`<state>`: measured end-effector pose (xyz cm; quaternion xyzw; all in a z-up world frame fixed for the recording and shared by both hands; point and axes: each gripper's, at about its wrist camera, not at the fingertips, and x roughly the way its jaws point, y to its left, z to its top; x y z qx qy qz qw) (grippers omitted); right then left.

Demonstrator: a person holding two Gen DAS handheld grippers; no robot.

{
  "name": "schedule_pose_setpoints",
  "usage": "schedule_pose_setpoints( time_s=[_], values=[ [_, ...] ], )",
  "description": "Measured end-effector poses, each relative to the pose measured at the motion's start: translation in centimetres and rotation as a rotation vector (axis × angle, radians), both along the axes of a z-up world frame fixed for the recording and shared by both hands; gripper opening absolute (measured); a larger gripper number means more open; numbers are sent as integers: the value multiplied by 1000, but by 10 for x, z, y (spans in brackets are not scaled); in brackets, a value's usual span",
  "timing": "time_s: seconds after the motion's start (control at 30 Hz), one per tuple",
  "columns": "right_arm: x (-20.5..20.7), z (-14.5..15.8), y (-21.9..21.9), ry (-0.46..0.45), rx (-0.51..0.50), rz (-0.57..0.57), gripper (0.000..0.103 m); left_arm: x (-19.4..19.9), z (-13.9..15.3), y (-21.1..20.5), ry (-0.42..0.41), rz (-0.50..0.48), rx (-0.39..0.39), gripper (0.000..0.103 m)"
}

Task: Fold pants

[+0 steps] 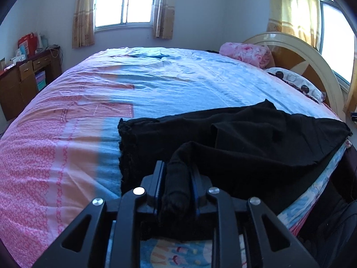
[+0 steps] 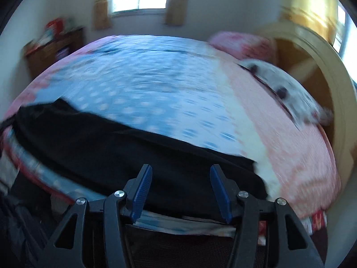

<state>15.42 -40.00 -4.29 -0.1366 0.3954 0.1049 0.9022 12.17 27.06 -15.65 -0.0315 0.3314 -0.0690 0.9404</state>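
Black pants [image 1: 245, 138] lie spread on the bed near its front edge. My left gripper [image 1: 176, 172] is shut on a bunched fold of the pants near their left end and holds it just above the cover. In the right wrist view the pants [image 2: 125, 147] lie along the bed's near edge. My right gripper [image 2: 180, 174] is open and empty, its blue pads [image 2: 142, 189] just above the pants' near edge. This view is blurred by motion.
The bed cover [image 1: 93, 116] is pink and blue. A pink blanket [image 1: 245, 53] and a white pillow [image 1: 294, 80] lie by the headboard [image 1: 321, 67] at the right. A wooden desk [image 1: 24, 78] stands at the far left.
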Motion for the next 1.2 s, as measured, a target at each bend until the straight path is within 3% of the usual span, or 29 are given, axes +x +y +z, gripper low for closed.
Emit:
schedule_pose_setpoints(
  time_s=[0.2, 0.33, 0.43, 0.5, 0.57, 0.67, 0.73, 0.8, 0.87, 0.97, 1.0, 1.03, 1.13, 1.2],
  values=[
    [11, -48, 132, 104, 66, 332, 56, -2, 1, -9, -20, -34, 98, 26],
    [15, -96, 228, 149, 24, 516, 56, -8, 3, -10, -28, -64, 131, 26],
    [17, -116, 270, 164, 23, 613, 56, -15, 3, -12, -23, -92, 178, 27],
    [17, -125, 290, 154, -8, 649, 56, -18, 4, -10, -23, -81, 190, 56],
    [21, -133, 301, 154, -27, 667, 56, -24, 6, -8, -10, -92, 178, 74],
    [28, -141, 307, 184, -12, 655, 54, -34, 1, -7, 23, -112, 147, 79],
    [28, -147, 307, 204, -30, 651, 45, -39, -8, -6, 54, -105, 152, 79],
    [25, -152, 308, 206, -51, 647, 35, -46, -18, -2, 104, -104, 88, 79],
    [24, -153, 308, 201, -55, 639, 32, -53, -23, 2, 114, -85, 23, 79],
    [24, -153, 309, 181, -76, 622, 32, -57, -26, 13, 121, -60, -179, 79],
    [27, -154, 309, 177, -87, 621, 32, -56, -25, 15, 114, -49, -215, 79],
    [27, -155, 309, 170, -100, 629, 32, -54, -24, 16, 109, -27, -222, 79],
    [23, -158, 314, 141, -147, 645, 32, -42, -23, 14, 112, 9, -160, 66],
    [19, -158, 317, 118, -182, 655, 29, -38, -21, 10, 122, 5, -102, 52]
  ],
)
